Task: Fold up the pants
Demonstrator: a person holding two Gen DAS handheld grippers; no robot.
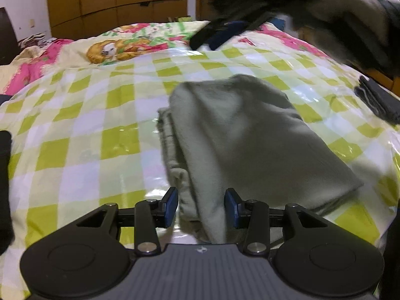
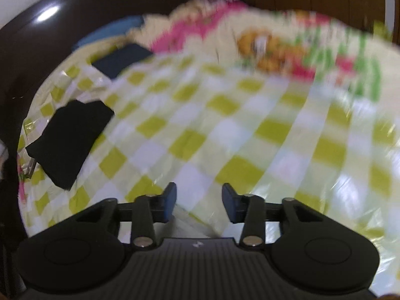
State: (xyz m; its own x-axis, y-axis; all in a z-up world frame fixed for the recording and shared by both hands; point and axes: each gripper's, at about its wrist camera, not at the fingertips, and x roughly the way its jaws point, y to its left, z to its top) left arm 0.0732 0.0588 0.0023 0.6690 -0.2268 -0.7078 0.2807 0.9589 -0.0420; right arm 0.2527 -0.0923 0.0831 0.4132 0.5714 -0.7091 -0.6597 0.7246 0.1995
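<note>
The folded grey pants [image 1: 240, 135] lie on the checked plastic sheet [image 1: 100, 130] covering the bed, running from centre toward 6 o'clock in the left wrist view. The left tool [image 1: 202, 207] is clamped on their near edge. The right tool [image 2: 198, 202] stands apart and empty above the sheet, with dark folded garments [image 2: 67, 140] at 9 o'clock.

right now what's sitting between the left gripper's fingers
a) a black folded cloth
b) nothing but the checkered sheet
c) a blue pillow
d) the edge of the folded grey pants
d: in the left wrist view the near edge of the folded grey pants runs down between the blue pads of the left gripper, over the green checkered sheet; whether the pads press on the cloth cannot be told.
</note>
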